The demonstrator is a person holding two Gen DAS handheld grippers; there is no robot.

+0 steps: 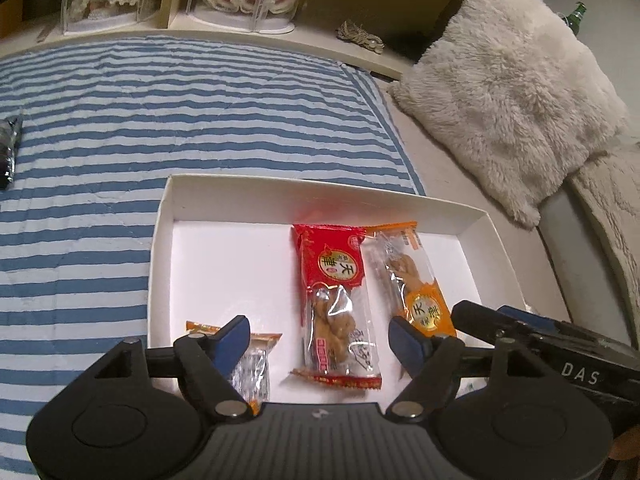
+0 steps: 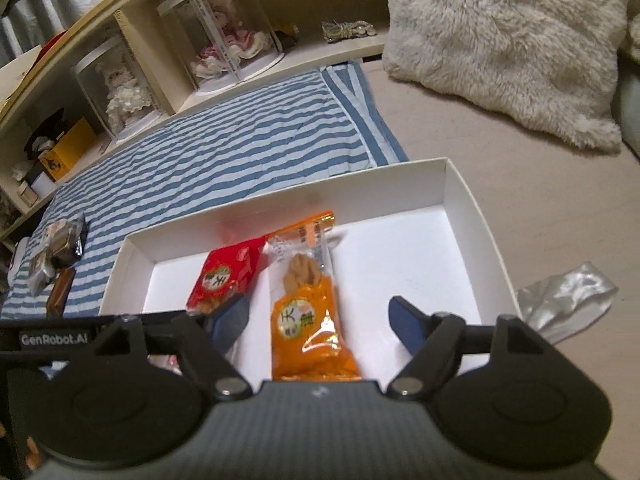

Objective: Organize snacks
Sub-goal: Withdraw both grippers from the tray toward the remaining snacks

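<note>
- The white box [image 1: 192, 200] sat on the bed, half on the striped blanket [image 1: 160, 100], with three snack packets lying flat inside it.
- The red packet [image 1: 336, 300] lay in the middle, the orange packet [image 1: 416, 280] just to its right with the edges touching or overlapping, and a smaller clear packet [image 1: 252, 364] sat at the near left, partly behind a finger.
- The left tool [image 1: 320, 340] hung over the near edge of the box, its jaws spread wide on either side of the red packet and gripping nothing.
- The right tool [image 2: 320, 320] was likewise wide open and empty, with the orange packet [image 2: 312, 312] lying between its fingers but untouched.
- These looked like light, crinkly film wrappers: slippery, easily creased, and the twisted pastry inside seemed brittle enough to snap under a hard squeeze.
- I reckoned the best hold was across the narrow width near the middle, or on a crimped end seal, closing gently.
- More wrapped snacks [image 2: 60, 256] waited on the blanket far to the left, and a silvery wrapper [image 2: 568, 300] lay on the bed just right of the box.
- A fluffy cushion [image 2: 508, 48] rested farther back.
</note>
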